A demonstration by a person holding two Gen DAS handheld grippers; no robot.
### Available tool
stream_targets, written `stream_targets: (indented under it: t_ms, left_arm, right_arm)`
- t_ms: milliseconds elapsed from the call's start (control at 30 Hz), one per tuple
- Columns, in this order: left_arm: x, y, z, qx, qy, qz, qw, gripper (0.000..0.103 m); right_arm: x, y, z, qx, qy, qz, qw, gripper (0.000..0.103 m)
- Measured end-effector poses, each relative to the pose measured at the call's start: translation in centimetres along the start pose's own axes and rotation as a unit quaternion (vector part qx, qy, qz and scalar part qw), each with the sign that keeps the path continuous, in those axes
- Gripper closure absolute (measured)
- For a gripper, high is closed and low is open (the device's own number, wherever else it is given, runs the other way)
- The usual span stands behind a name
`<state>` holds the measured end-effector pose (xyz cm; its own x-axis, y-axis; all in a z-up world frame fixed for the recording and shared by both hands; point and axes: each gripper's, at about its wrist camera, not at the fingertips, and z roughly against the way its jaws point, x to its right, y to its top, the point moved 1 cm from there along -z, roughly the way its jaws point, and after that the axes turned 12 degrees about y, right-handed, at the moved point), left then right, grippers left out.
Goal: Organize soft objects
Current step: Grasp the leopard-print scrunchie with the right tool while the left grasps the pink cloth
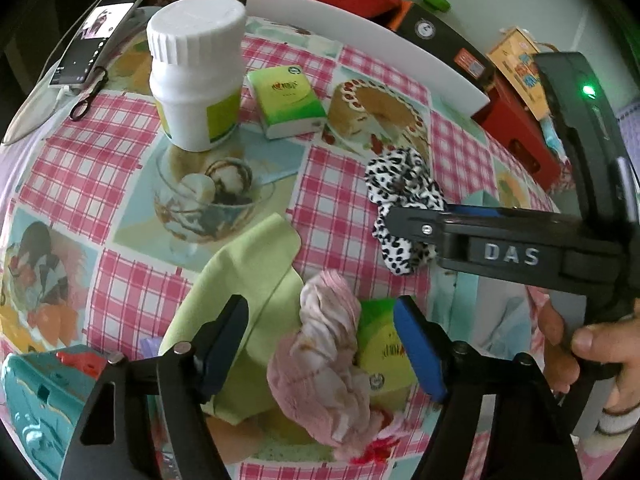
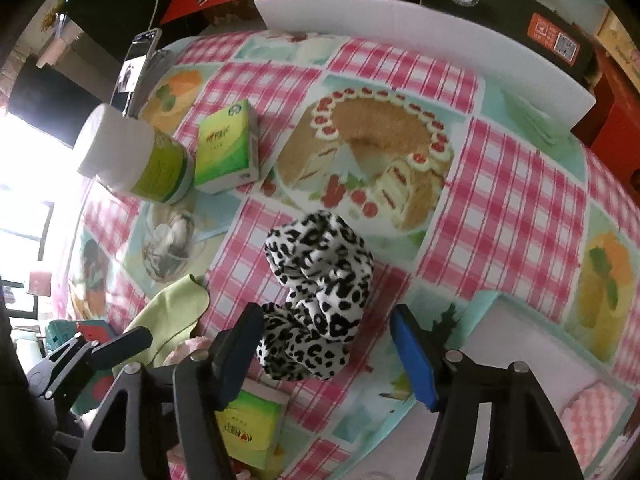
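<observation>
Scrunchies (image 1: 320, 344) (image 2: 316, 292) sit between both half-open hand-held grippers (image 1: 320, 344) (image 2: 324, 352).

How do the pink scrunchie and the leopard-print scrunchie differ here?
The pink scrunchie is pale and marbled; the leopard-print scrunchie is black-spotted white. The pink one lies between the left gripper fingers, partly over a tissue pack; the leopard one, between the right gripper fingers. Both are ruffled fabric.

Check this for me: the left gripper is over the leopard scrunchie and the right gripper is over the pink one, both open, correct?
The scrunchies are swapped. The left wrist view shows the left gripper over the pink scrunchie; the right wrist view shows the right gripper over the leopard scrunchie. Both are open, as you said.
</observation>
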<state>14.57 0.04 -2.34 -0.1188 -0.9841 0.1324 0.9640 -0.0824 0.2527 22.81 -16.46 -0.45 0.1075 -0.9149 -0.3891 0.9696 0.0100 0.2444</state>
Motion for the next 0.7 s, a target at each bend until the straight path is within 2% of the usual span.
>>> stream_targets:
  t_ms: [67,167,300,433,533,700]
  left_arm:
    - [0.1,-0.3,0.0,-0.003,0.000,-0.006,1.0000,0.039]
    - [0.1,-0.6,-0.2,-0.009,0.006,-0.014,0.9998,0.046]
    - [0.1,-0.7,0.1,-0.006,0.011,-0.024,0.9996,0.048]
    - [0.1,-0.8,0.0,-0.007,0.016,-0.031,0.9994,0.055]
    - [0.2,-0.8,-0.2,-0.008,0.009,-0.034,0.9994,0.065]
    - [0.4,-0.6,-0.5,-0.008,-0.003,-0.040,0.9992,0.072]
  right_arm:
    - [0.0,-0.4,-0.2,-0.004,0.001,-0.001,1.000,0.035]
    - [0.0,-0.8,-0.6,-0.010,0.003,-0.007,1.000,0.038]
    - [0.0,-1.2,-1.2,-0.016,-0.001,-0.010,1.000,0.038]
    - [-0.5,-1.0,-1.5,-0.017,-0.017,0.001,1.000,0.038]
    - [-1.1,-1.1,-1.7,-0.016,-0.035,0.015,0.999,0.038]
    - [-2.3,-0.8,-2.3,-0.013,-0.051,0.024,0.998,0.042]
